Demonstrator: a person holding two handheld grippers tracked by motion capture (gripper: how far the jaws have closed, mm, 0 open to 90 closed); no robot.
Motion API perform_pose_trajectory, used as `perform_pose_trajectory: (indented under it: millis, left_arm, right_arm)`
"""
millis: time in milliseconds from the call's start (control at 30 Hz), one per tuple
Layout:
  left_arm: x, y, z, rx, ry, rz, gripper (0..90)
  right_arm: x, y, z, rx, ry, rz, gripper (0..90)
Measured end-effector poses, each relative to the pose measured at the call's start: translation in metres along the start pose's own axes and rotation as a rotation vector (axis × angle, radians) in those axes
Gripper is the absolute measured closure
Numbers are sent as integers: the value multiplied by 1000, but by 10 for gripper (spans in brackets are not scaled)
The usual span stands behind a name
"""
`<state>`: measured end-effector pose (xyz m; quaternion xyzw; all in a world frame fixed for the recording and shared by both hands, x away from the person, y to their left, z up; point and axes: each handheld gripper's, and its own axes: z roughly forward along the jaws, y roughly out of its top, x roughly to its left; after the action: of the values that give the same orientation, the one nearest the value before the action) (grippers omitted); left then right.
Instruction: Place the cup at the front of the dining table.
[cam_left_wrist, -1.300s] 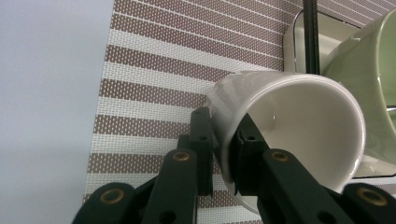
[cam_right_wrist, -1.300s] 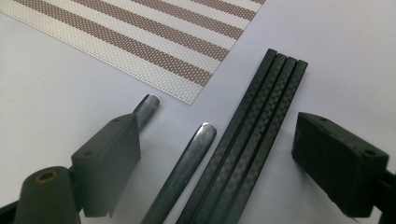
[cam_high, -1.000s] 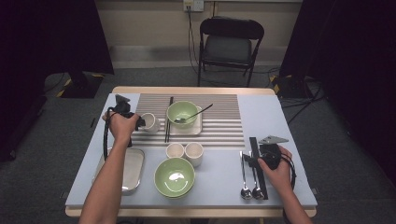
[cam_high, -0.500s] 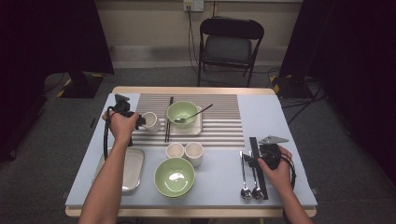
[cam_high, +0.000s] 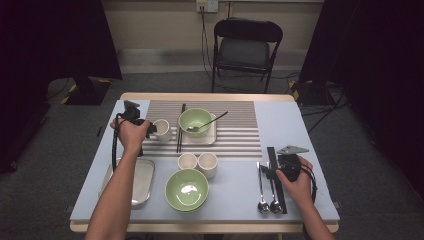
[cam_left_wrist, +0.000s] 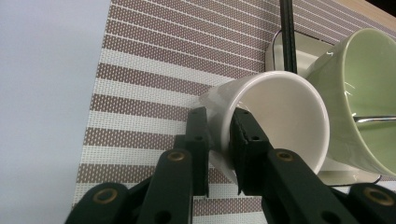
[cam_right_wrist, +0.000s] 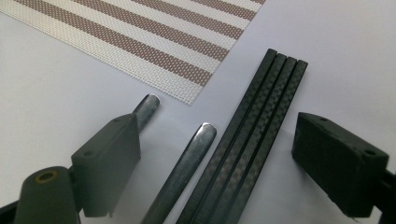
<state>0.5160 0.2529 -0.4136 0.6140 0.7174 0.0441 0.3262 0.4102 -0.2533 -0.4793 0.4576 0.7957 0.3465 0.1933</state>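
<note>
The small white ceramic cup (cam_left_wrist: 275, 121), on the striped placemat (cam_left_wrist: 154, 70) at nine o'clock of the green bowl (cam_left_wrist: 359, 93), is pinched by its wall in the left gripper (cam_left_wrist: 219, 140). It appears tilted; slackened jaws could let it slip and roll.

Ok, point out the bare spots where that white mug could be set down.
Free: striped placemat right of the green bowl's tray, and bare tabletop between the near green bowl and spoons. Crowded: around the two small cups and chopsticks beside the mug.
</note>
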Motion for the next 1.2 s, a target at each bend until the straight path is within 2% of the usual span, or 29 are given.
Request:
perform_pose_trajectory:
  millis: [633, 900, 1200]
  left_arm:
    - [-4, -1, 1, -4, 17, 22, 757]
    - [-6, -1, 1, -11, 5, 25, 728]
    - [-11, 1, 0, -22, 22, 41, 710]
  right_arm:
    - [0, 0, 0, 0, 0, 0, 142]
    - [0, 0, 0, 0, 0, 0, 142]
    - [0, 0, 0, 0, 0, 1, 142]
